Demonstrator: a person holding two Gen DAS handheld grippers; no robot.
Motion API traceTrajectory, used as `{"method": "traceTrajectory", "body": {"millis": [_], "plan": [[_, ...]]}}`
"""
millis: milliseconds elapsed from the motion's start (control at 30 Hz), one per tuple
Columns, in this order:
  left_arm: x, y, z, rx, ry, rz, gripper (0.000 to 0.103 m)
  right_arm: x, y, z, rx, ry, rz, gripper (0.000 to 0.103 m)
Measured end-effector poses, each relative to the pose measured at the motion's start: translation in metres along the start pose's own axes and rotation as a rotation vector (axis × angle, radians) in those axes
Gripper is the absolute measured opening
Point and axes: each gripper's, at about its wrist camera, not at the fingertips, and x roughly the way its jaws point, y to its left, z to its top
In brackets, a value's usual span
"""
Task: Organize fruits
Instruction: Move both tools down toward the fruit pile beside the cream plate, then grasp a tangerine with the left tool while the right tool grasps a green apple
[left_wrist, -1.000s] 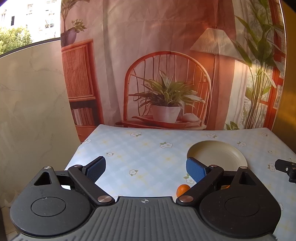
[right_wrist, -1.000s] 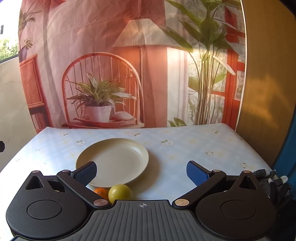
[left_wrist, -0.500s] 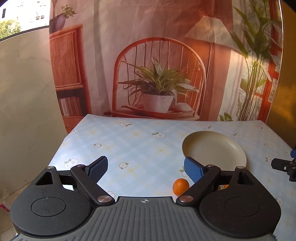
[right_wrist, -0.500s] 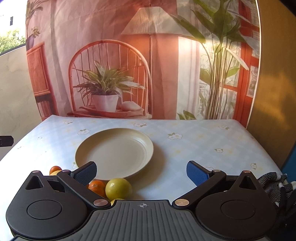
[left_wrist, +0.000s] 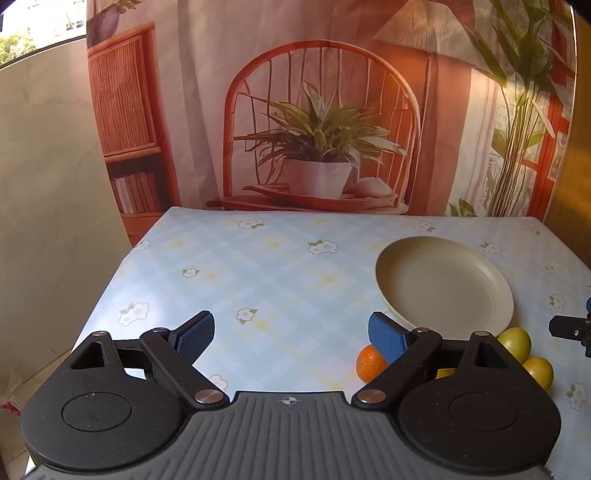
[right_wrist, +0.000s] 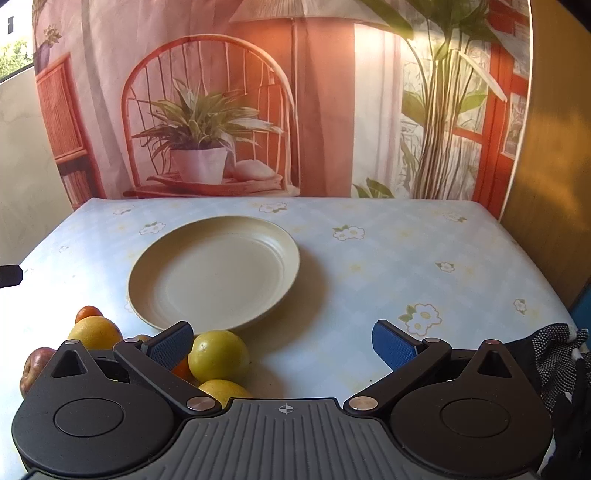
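On tablecloth (right_wrist: 388, 258) | plate (right_wrist: 177, 291): 1, bare | yellow fruits (right_wrist: 218, 356): 3 | oranges (left_wrist: 369, 363): 2

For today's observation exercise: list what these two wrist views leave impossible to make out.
- Fruit count: in the right wrist view, the right claw body hides part of the pile beside the yellow fruit.
- Left wrist view: the left claw covers part of the orange.
- Dark glove: cut off by the right edge.

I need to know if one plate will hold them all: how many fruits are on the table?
At least 6, clustered before the plate: yellow-green one, yellow, large yellow-orange, small orange, orange sliver, red. Grippers may hide more.
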Motion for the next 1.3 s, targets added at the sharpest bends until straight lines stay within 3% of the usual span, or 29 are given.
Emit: {"method": "traceTrajectory", "body": {"millis": [233, 400, 533, 767, 900, 967, 1300], "plan": [[0.013, -0.006, -0.002, 0.050, 0.035, -0.002, 0.088, 0.010, 0.001, -0.002, -0.039, 0.030, 0.035, 0.096], [0.019, -0.008, -0.006, 0.056, 0.057, -0.068, 0.077, 0.019, 0.008, -0.004, -0.050, 0.081, 0.098, 0.070], [0.024, -0.009, -0.010, 0.060, 0.074, -0.081, 0.071, 0.029, 0.016, -0.002, -0.070, 0.107, 0.129, 0.063], [0.031, 0.000, -0.012, -0.009, 0.131, -0.141, 0.065, 0.042, 0.026, 0.000, -0.073, 0.154, 0.145, 0.056], [0.038, 0.004, -0.013, -0.060, 0.174, -0.167, 0.061, 0.043, 0.025, -0.003, -0.045, 0.168, 0.177, 0.044], [0.042, 0.005, -0.012, -0.083, 0.196, -0.178, 0.056, 0.041, 0.026, -0.004, -0.049, 0.167, 0.174, 0.043], [0.072, -0.001, -0.005, -0.173, 0.257, -0.254, 0.054, 0.035, 0.016, -0.008, -0.024, 0.160, 0.156, 0.043]]}}
